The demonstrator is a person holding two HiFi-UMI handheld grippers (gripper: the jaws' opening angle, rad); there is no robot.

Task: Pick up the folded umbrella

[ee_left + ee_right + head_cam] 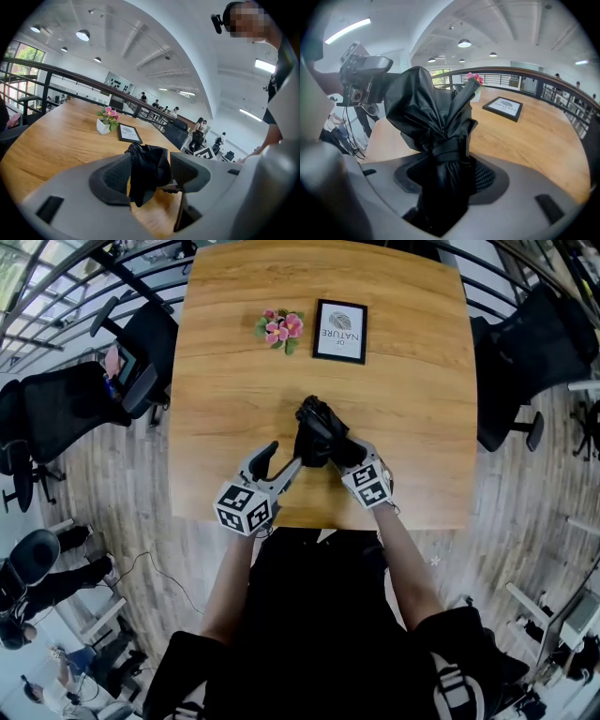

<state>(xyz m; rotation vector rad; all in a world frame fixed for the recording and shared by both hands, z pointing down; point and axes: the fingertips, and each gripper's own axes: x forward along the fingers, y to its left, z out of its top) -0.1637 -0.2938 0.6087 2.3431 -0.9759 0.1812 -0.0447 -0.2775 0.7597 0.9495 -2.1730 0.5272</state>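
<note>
While the downward-tilted right gripper (330,452) clamps the folded umbrella (315,424), the left gripper (284,458) gapes.

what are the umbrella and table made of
umbrella: thin black synthetic fabric, likely nylon or polyester, with a slight sheen; it creases and bunches in soft folds. table: wood or wood-look laminate, matte, with grain streaks; which one I cannot tell.

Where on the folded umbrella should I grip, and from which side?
Grip the folded umbrella just under its strap, where the fabric is wrapped narrow and likely firm; above it the cloth flares loose. Come from the near table edge, jaws across the bundle, as the right gripper sits now.
</note>
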